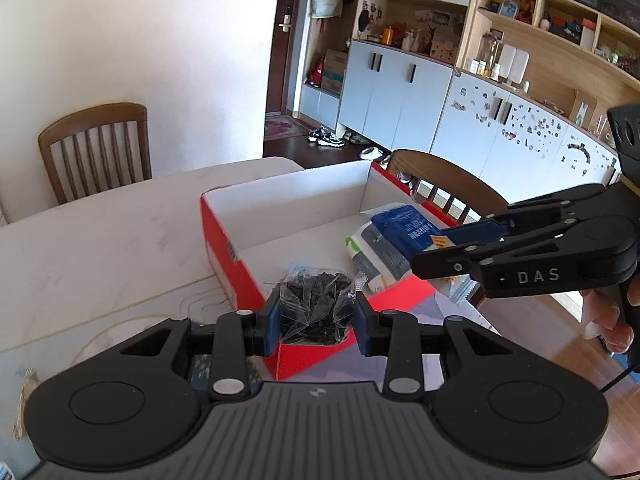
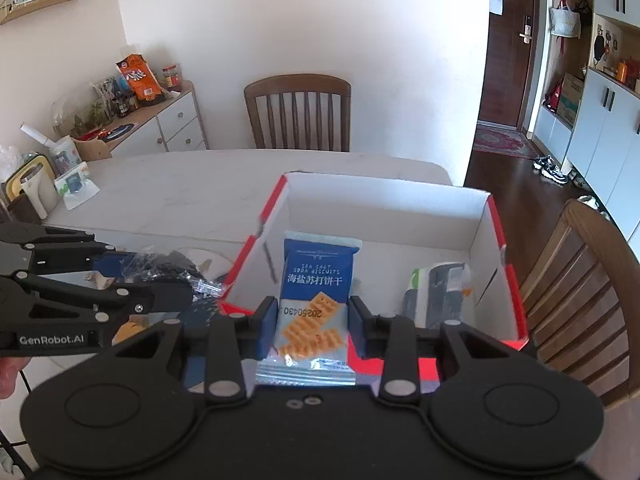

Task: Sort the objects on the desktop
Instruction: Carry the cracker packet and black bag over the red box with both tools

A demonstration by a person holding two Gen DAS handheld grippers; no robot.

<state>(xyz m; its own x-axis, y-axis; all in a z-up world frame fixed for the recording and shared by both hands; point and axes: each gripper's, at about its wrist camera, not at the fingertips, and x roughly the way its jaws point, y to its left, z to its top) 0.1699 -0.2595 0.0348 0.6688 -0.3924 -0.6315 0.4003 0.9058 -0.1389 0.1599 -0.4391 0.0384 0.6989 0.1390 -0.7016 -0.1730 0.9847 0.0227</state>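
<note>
Tongs clamp both finds: left tongs (image 1: 316, 322) on black-bits bag (image 1: 316, 304), right tongs (image 2: 312, 326) on biscuit packet (image 2: 316, 300).

Each fisheye camera sits close behind its own tool, looking forward and down over the worktop (image 1: 100, 240). Both views share the red-and-white box (image 2: 384, 208), seen from its near side.

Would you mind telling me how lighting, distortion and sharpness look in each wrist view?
Left wrist view: daylit, strong fisheye bending of the cabinets; the clear bag of black bits in the left gripper is slightly soft with glints. Right wrist view: bright wall, curved doorframe; the biscuit packet in the right gripper is sharp, its print legible, seal edge glinting.
</note>
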